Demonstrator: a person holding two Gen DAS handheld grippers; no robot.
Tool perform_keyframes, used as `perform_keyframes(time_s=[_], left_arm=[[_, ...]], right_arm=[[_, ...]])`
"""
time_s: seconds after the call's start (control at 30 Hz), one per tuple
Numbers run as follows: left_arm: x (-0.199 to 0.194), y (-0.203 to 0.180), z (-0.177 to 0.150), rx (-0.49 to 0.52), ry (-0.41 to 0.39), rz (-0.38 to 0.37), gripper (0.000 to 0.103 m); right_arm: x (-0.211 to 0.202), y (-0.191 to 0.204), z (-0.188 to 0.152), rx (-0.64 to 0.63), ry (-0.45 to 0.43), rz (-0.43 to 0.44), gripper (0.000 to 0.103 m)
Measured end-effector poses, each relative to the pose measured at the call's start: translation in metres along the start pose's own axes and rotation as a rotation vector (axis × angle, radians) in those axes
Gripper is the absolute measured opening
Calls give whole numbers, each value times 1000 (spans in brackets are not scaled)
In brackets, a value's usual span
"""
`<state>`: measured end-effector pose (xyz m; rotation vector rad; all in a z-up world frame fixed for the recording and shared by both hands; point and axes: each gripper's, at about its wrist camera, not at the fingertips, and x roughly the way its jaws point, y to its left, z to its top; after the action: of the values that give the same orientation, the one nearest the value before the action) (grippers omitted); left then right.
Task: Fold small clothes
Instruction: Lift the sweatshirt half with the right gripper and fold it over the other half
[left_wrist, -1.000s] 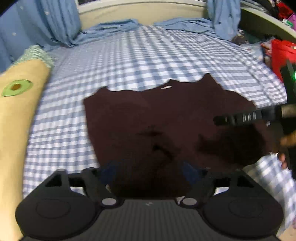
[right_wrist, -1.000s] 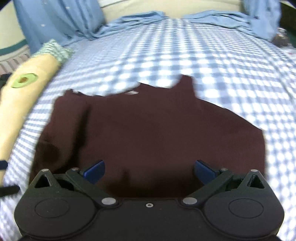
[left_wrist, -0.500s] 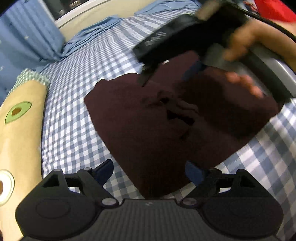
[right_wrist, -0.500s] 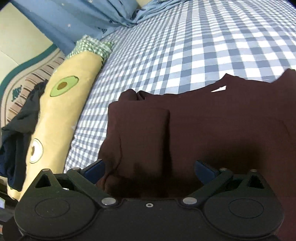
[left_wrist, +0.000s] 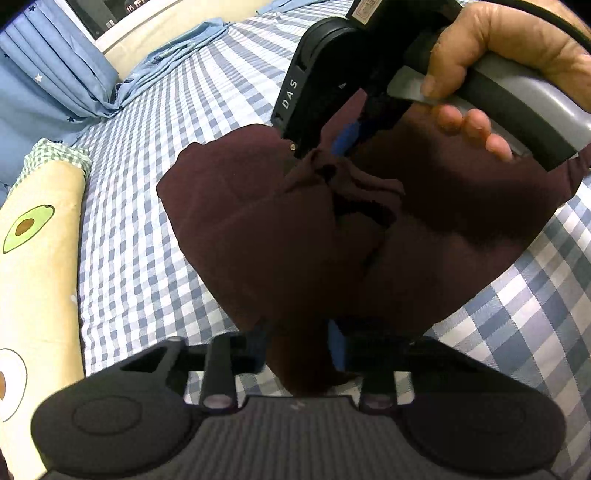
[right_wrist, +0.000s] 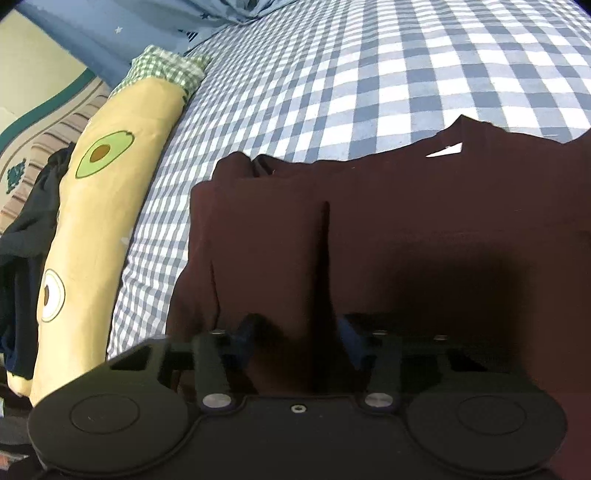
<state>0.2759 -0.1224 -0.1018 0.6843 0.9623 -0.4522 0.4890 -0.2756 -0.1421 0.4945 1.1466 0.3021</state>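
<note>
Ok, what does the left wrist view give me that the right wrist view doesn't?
Left wrist only: the right gripper closing on bunched cloth, the hand holding it, and the left gripper closing over a near corner.

Right wrist only: the white neck label and dark clothing beyond the pillow.

Both: the maroon garment on the checked bedsheet, the avocado pillow, blue curtains.

— What fills the frame apart from the work?
— A bed with a blue-and-white checked sheet (right_wrist: 369, 74).
— And on the left side?
— A long cream bolster (right_wrist: 96, 206) printed with avocados, its end in green check. Blue curtains (left_wrist: 48, 81) hang at upper left; dark clothing (right_wrist: 26, 236) lies at the far left edge.
</note>
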Motion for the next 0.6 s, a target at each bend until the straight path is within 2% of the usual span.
perform_keyframes(time_s=[0.03, 0.1, 0.13, 0.2, 0.37, 0.6], left_arm=[[-1, 1, 0, -8, 0, -4, 26], [-4, 5, 0, -32, -1, 1, 19], [-5, 6, 0, -44, 0, -5, 17], [-6, 7, 0, -67, 0, -7, 13], [-15, 6, 2, -79, -30, 1, 8], [-26, -11, 17, -35, -85, -6, 7]], right_arm=[[0, 1, 0, -4, 1, 8, 28], [-2, 5, -1, -18, -7, 11, 19], [-5, 8, -1, -34, -16, 9, 12], [-11, 13, -1, -55, -36, 24, 7], [-35, 14, -1, -68, -88, 37, 5], [-77, -1, -3, -69, -137, 22, 4]])
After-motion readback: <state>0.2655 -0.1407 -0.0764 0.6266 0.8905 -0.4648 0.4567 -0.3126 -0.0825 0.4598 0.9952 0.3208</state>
